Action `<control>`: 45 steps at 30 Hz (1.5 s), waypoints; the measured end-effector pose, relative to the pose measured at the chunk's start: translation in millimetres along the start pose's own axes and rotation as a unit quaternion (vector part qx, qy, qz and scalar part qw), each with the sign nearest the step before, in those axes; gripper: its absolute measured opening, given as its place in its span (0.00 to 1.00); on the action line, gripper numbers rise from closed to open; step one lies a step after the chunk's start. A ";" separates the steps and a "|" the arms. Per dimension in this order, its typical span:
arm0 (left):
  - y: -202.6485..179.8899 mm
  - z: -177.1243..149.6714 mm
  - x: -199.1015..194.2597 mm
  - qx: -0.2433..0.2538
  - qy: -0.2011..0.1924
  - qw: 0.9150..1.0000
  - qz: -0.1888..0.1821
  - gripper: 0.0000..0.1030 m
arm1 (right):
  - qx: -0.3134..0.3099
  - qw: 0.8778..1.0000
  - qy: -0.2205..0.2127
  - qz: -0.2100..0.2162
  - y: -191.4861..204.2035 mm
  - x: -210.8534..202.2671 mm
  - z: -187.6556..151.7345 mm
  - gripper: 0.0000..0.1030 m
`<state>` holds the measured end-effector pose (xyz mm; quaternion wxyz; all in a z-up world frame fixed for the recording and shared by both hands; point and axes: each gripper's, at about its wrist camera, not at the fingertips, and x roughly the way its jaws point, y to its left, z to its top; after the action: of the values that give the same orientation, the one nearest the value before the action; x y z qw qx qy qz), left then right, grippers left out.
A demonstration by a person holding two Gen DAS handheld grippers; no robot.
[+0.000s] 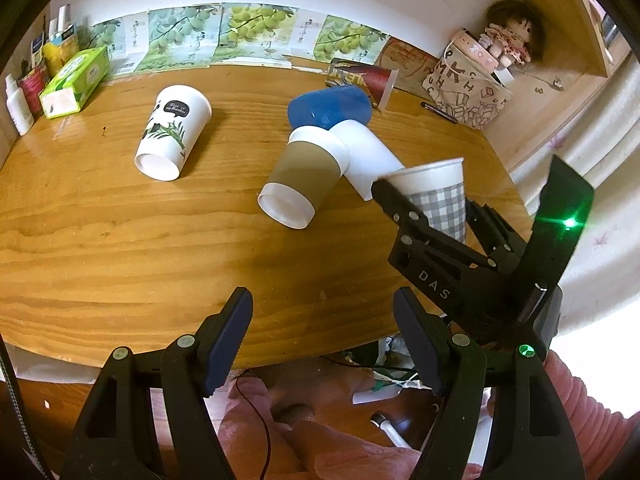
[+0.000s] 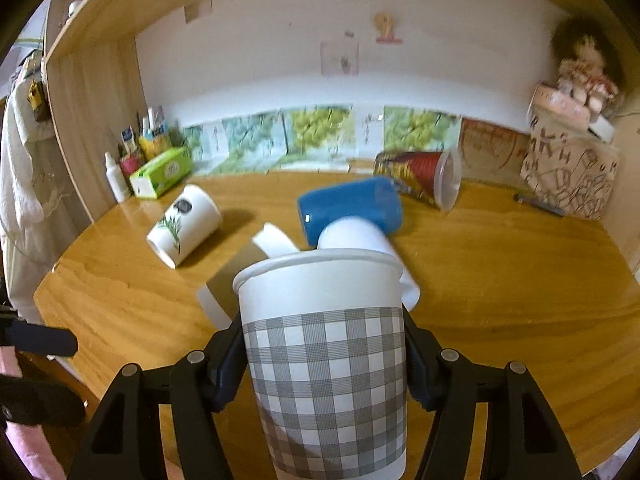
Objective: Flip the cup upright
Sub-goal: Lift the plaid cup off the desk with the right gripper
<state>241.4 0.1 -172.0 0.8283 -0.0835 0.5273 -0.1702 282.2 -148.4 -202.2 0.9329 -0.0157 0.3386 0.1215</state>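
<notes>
My right gripper (image 2: 325,364) is shut on a grey-checked paper cup (image 2: 326,360) and holds it rim up above the table; it also shows in the left wrist view (image 1: 438,196), with the right gripper (image 1: 432,208) around it. My left gripper (image 1: 322,340) is open and empty over the table's front edge. Several cups lie on their sides: a white leaf-print cup (image 1: 172,132), a brown-sleeved cup (image 1: 302,178), a plain white cup (image 1: 370,154), a blue cup (image 1: 328,108) and a red patterned cup (image 2: 424,178).
A wooden table (image 1: 120,240) holds a green tissue box (image 1: 74,82) and bottles (image 1: 18,106) at the back left. A patterned bag (image 1: 464,92) with a doll (image 1: 510,38) stands at the back right. Grape posters line the wall. A pen (image 1: 440,112) lies near the bag.
</notes>
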 end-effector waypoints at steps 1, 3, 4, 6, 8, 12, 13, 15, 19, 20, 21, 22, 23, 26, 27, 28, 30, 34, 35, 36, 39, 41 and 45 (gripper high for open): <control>-0.7 1.0 0.6 0.004 0.002 1.000 0.002 0.74 | 0.005 1.000 -0.012 -0.005 1.0 -1.9 1.0 0.64; -1.3 3.7 1.0 0.011 0.005 1.000 0.005 0.74 | 0.016 0.999 -0.033 -0.014 2.2 -4.8 2.1 0.64; -1.2 5.4 1.0 0.014 0.006 1.000 0.007 0.74 | 0.020 0.999 -0.043 -0.021 1.9 -6.5 2.1 0.64; -1.0 8.6 1.4 0.022 0.009 1.000 0.011 0.74 | 0.028 0.997 -0.060 -0.030 3.5 -7.8 2.8 0.65; -0.7 11.1 1.6 0.028 0.011 0.999 0.015 0.74 | 0.034 0.996 -0.069 -0.037 4.3 -7.3 2.7 0.65; 1.0 18.3 4.4 0.040 0.018 0.999 0.023 0.74 | 0.051 0.995 -0.071 -0.037 3.0 -0.7 0.7 0.65; 1.4 19.6 5.7 0.041 0.020 0.999 0.024 0.74 | 0.054 0.995 -0.072 -0.036 3.5 -0.8 -1.0 0.65; 2.2 22.2 8.4 0.044 0.026 0.998 0.026 0.74 | 0.063 0.995 -0.069 -0.033 3.1 1.4 -3.7 0.65; 0.4 25.8 13.3 0.054 0.037 0.997 0.027 0.74 | 0.076 0.995 -0.062 -0.028 3.9 4.1 -11.1 0.65; -0.6 26.1 14.2 0.058 0.038 0.997 0.027 0.74 | 0.078 0.995 -0.059 -0.025 3.3 4.6 -12.3 0.65; -1.5 26.5 14.6 0.061 0.039 0.997 0.028 0.74 | 0.082 0.995 -0.057 -0.025 3.3 5.2 -14.0 0.65; -2.0 27.3 15.0 0.063 0.040 0.997 0.028 0.74 | 0.083 0.995 -0.056 -0.022 3.6 5.4 -15.2 0.65; -2.4 27.6 15.0 0.065 0.041 0.997 0.027 0.74 | 0.084 0.995 -0.054 -0.020 3.8 5.6 -16.0 0.65; -3.0 28.9 15.2 0.068 0.042 0.996 0.024 0.74 | 0.090 0.994 -0.052 -0.022 3.0 5.3 -17.9 0.66; -2.6 29.3 15.2 0.068 0.043 0.997 0.024 0.74 | 0.093 0.994 -0.052 -0.022 2.0 4.7 -18.3 0.66; -2.4 29.3 15.1 0.067 0.043 0.997 0.024 0.74 | 0.095 0.994 -0.053 -0.023 1.1 4.2 -18.3 0.66; -2.1 29.6 14.9 0.066 0.043 0.997 0.023 0.74 | 0.098 0.994 -0.050 -0.020 -1.1 3.9 -18.4 0.66; 0.9 30.7 14.1 0.057 0.040 0.997 0.022 0.74 | 0.105 0.993 -0.043 -0.015 -6.5 3.3 -18.1 0.66; 1.7 30.6 13.7 0.055 0.039 0.997 0.022 0.74 | 0.111 0.993 -0.039 -0.010 -8.9 3.5 -17.7 0.66; 2.9 30.5 13.0 0.053 0.038 0.998 0.022 0.74 | 0.117 0.992 -0.038 -0.007 -10.9 3.3 -17.7 0.66; 6.5 30.5 11.2 0.044 0.035 0.998 0.020 0.74 | 0.130 0.991 -0.029 0.002 -16.4 2.4 -17.4 0.66; 8.7 30.6 10.5 0.038 0.035 0.998 0.019 0.74 | 0.134 0.991 -0.020 0.004 -19.0 2.5 -16.1 0.66; 11.7 30.8 8.4 0.030 0.031 0.999 0.019 0.74 | 0.150 0.989 0.005 0.008 -24.5 3.4 -11.9 0.63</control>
<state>274.7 6.6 -169.5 0.8168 -0.0438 0.5487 -0.1728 283.0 -172.7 -214.9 0.9219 0.1262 0.3581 0.0766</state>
